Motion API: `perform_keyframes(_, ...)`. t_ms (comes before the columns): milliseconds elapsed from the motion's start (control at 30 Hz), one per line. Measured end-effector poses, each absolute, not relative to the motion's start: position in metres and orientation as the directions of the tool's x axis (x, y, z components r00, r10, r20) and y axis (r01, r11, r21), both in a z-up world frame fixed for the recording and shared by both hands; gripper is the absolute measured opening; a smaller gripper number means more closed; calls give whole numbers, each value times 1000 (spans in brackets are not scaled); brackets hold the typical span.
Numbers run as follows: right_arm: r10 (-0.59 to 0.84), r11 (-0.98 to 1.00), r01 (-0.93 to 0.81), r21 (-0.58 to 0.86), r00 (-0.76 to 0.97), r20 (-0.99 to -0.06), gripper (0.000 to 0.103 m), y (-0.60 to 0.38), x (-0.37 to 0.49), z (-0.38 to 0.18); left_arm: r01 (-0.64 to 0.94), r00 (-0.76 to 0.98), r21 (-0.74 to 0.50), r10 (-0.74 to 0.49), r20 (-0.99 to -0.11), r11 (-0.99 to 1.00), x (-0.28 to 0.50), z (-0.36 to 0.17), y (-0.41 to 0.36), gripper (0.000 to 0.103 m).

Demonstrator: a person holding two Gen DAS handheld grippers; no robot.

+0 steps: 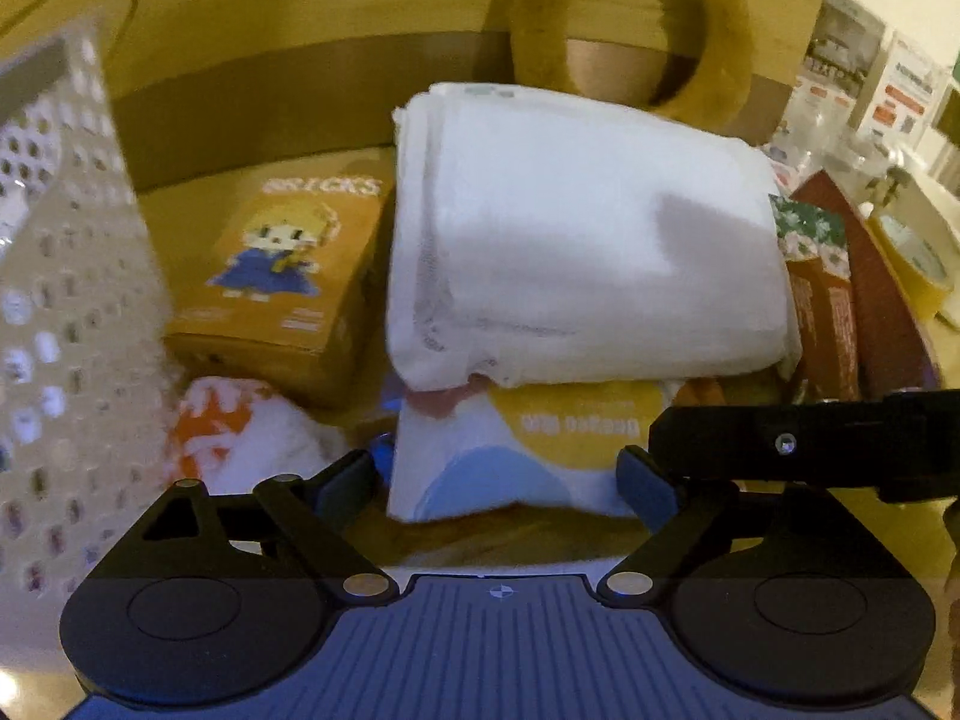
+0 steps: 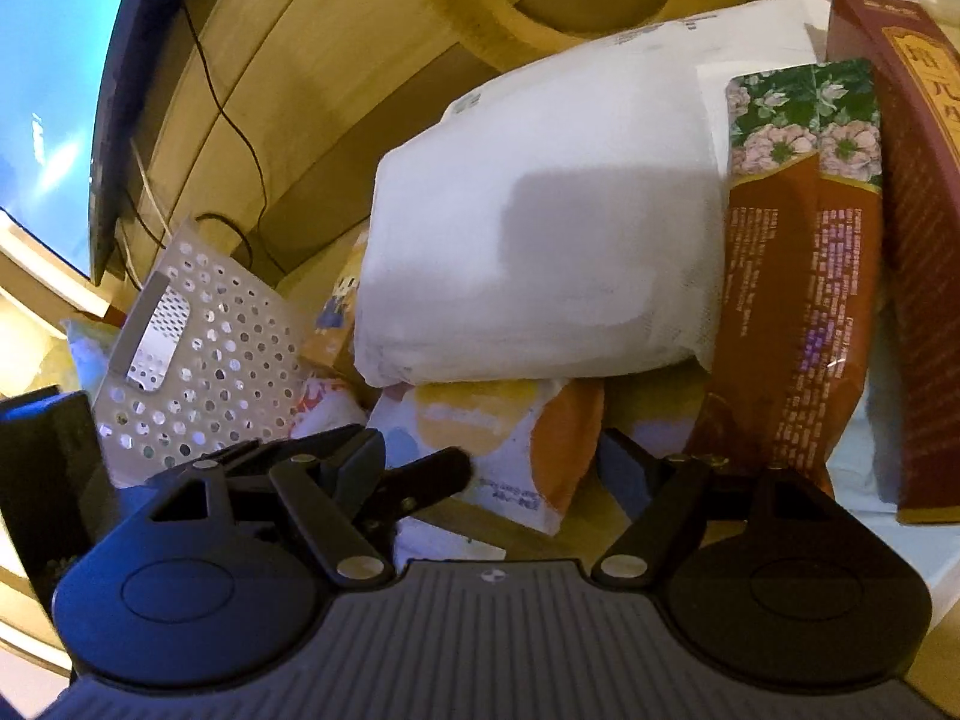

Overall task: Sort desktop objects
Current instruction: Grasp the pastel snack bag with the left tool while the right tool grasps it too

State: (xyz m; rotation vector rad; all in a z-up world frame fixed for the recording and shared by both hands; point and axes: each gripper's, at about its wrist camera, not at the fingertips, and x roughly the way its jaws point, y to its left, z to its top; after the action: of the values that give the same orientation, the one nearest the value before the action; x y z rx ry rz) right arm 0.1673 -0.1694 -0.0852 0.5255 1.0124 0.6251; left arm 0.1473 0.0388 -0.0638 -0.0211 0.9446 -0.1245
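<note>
A white soft pack point(image 1: 576, 240) lies on top of a white, yellow and blue packet point(image 1: 528, 450). My left gripper point(image 1: 501, 480) is open, its blue pads point(image 1: 642, 480) on either side of that packet's near edge. In the right wrist view the white pack point(image 2: 540, 228) rests on the same packet point(image 2: 510, 444). My right gripper point(image 2: 486, 468) is open around the packet's near end. The right gripper's black arm point(image 1: 804, 438) crosses the left wrist view at right.
An orange BRICKS box point(image 1: 282, 282) and a white perforated basket point(image 1: 54, 300) stand at left. A brown floral bag point(image 2: 798, 252) and a dark red box point(image 2: 912, 210) stand at right. A monitor point(image 2: 54, 90) is at far left. A wooden ring point(image 1: 630, 30) is behind.
</note>
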Motion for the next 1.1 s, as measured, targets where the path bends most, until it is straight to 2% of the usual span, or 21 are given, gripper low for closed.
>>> perform_keyframes(100,694,704,-206,679,398,-599,81,-170,170,-87,99,597,-75,-120,-794,992,150,-66,40,93)
perform_keyframes(167,693,704,-200,682,406,-596,82,-169,172,-88,111,614,-68,-122,-780,991,150,-64,39,70)
perform_keyframes(200,692,704,-198,682,408,-595,82,-169,172,-88,120,619,-57,-120,-777,991,149,-63,37,66)
perform_keyframes(233,686,709,-194,678,413,-599,80,-168,172,-87,124,620,-56,-121,-775,991,149,-62,37,56)
perform_keyframes(267,681,713,-190,675,417,-602,72,-167,172,-87,128,618,-63,-129,-775,990,149,-61,37,47)
perform_keyframes(300,669,722,-177,669,426,-609,66,-168,173,-87,116,626,-54,-116,-772,992,148,-59,38,42)
perform_keyframes(367,643,740,-147,656,441,-626,42,-171,172,-90,98,630,-62,-110,-768,993,148,-57,42,31)
perform_keyframes(400,638,742,-135,656,442,-630,34,-173,172,-91,87,632,-74,-112,-767,993,146,-56,46,28)
perform_keyframes(433,620,757,-125,641,447,-645,16,-175,171,-92,79,633,-81,-113,-766,994,145,-56,48,25)
perform_keyframes(467,603,772,-125,623,451,-658,13,-175,170,-93,78,633,-91,-119,-765,993,143,-56,50,23)
perform_keyframes(667,563,811,-168,560,481,-672,9,-171,157,-87,84,642,-61,-101,-760,995,125,-54,40,14)
perform_keyframes(833,567,810,-175,559,472,-674,9,-176,147,-83,65,637,-90,-111,-763,994,109,-52,43,3)
perform_keyframes(1100,578,805,-196,560,475,-664,8,-184,127,-69,49,656,-105,-111,-747,993,85,-33,39,1)
